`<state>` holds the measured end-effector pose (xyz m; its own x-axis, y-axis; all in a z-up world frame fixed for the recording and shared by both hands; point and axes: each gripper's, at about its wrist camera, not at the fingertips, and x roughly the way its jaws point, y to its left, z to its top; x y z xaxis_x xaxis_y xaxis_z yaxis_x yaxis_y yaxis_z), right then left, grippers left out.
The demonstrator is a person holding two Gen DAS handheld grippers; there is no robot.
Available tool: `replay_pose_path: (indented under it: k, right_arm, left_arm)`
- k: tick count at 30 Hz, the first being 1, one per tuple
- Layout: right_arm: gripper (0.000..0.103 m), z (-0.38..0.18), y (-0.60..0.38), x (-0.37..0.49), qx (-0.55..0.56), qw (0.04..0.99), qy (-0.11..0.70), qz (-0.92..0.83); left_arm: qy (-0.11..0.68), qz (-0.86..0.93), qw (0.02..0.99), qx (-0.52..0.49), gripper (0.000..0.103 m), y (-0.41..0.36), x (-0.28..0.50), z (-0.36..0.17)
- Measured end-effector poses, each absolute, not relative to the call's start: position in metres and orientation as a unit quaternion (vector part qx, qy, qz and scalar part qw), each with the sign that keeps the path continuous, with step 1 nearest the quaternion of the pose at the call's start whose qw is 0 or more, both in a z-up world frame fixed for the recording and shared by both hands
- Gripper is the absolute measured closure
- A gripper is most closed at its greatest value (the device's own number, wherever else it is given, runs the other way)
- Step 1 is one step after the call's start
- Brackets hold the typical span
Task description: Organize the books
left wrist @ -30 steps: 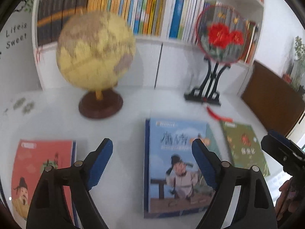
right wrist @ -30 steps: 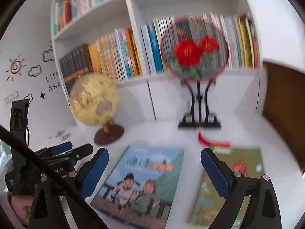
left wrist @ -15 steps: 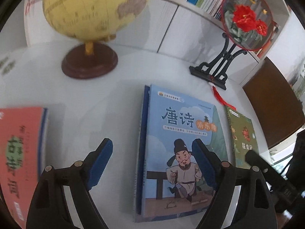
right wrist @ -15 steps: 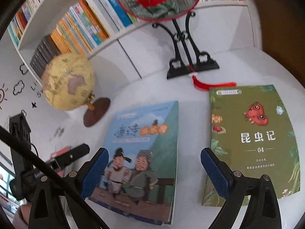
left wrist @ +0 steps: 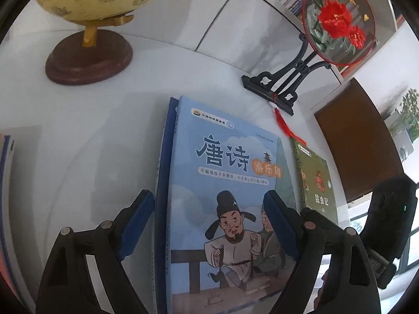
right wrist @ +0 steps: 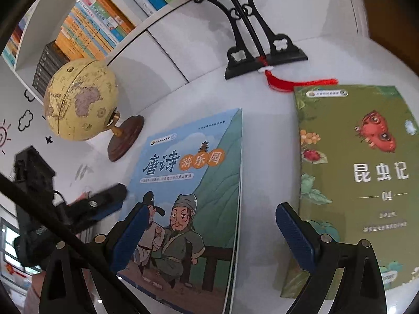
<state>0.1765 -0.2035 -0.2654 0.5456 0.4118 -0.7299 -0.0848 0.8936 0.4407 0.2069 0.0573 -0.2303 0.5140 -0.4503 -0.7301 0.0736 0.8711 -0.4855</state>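
Observation:
A blue picture book [left wrist: 225, 196] lies flat on the white table [left wrist: 91, 144], and my left gripper [left wrist: 209, 209] hovers open just above its lower half with its jaws straddling the cover. A green insect book [left wrist: 316, 180] lies to its right. An orange-red book [left wrist: 5, 209] shows at the left edge. In the right wrist view my right gripper [right wrist: 213, 222] is open over the gap between the blue book [right wrist: 193, 198] and the green book [right wrist: 353, 178]. Neither gripper holds anything. The left gripper [right wrist: 104, 201] shows at the blue book's left side.
A yellow globe [right wrist: 81, 102] on a brown base stands at the back left. A round red-flower fan on a black stand [left wrist: 337, 21] with a red tassel [right wrist: 296, 82] stands behind the books. A white bookshelf [right wrist: 91, 26] full of upright books lines the back wall.
Both grippers have sunk and tipped down towards the table. The books now loom larger and the shelf has slid to the top of both views. Both sets of jaws stayed wide.

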Motion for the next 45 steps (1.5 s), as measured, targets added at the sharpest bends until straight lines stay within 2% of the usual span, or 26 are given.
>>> replay_pose_path:
  k: [6, 14, 18, 21, 23, 24, 26, 31, 37, 40, 41, 43, 45]
  right_arm:
    - [0.006, -0.271, -0.199, 0.182, 0.183, 0.856, 0.457, 0.158]
    - [0.006, -0.274, -0.19, 0.19, 0.197, 0.844, 0.458, 0.199]
    - [0.006, -0.273, -0.181, 0.191, 0.182, 0.848, 0.457, 0.195]
    - [0.018, -0.275, -0.188, 0.189, 0.191, 0.853, 0.449, 0.187]
    - [0.036, -0.275, -0.196, 0.188, 0.203, 0.853, 0.447, 0.175]
    - [0.041, -0.273, -0.201, 0.187, 0.208, 0.855, 0.443, 0.171]
    - [0.057, -0.269, -0.21, 0.184, 0.213, 0.861, 0.431, 0.165]
    - [0.07, -0.258, -0.223, 0.179, 0.205, 0.874, 0.409, 0.162]
    - [0.071, -0.263, -0.236, 0.175, 0.238, 0.868, 0.404, 0.161]
    - [0.075, -0.256, -0.239, 0.172, 0.273, 0.86, 0.386, 0.19]
    - [0.08, -0.253, -0.24, 0.17, 0.283, 0.859, 0.375, 0.203]
    - [0.093, -0.251, -0.233, 0.172, 0.256, 0.861, 0.385, 0.213]
    - [0.096, -0.257, -0.219, 0.175, 0.211, 0.863, 0.413, 0.2]
  left_arm:
    - [0.447, -0.176, 0.848, -0.225, 0.019, 0.062, 0.207, -0.227]
    - [0.45, -0.197, 0.847, -0.204, 0.018, 0.053, 0.212, -0.228]
    - [0.442, -0.212, 0.842, -0.225, 0.014, 0.056, 0.212, -0.231]
    - [0.438, -0.212, 0.837, -0.25, 0.014, 0.058, 0.209, -0.232]
    - [0.44, -0.211, 0.837, -0.249, 0.014, 0.055, 0.208, -0.231]
    - [0.438, -0.212, 0.835, -0.255, 0.014, 0.055, 0.207, -0.231]
    - [0.424, -0.223, 0.83, -0.285, 0.013, 0.057, 0.204, -0.23]
    - [0.393, -0.243, 0.815, -0.35, 0.013, 0.062, 0.2, -0.232]
    - [0.379, -0.249, 0.814, -0.363, 0.013, 0.057, 0.197, -0.219]
    - [0.368, -0.317, 0.776, -0.402, 0.018, 0.049, 0.197, -0.215]
    - [0.372, -0.315, 0.777, -0.399, 0.019, 0.042, 0.196, -0.215]
    - [0.399, -0.257, 0.819, -0.321, 0.02, 0.029, 0.198, -0.214]
    - [0.428, -0.214, 0.827, -0.295, 0.02, 0.031, 0.201, -0.221]
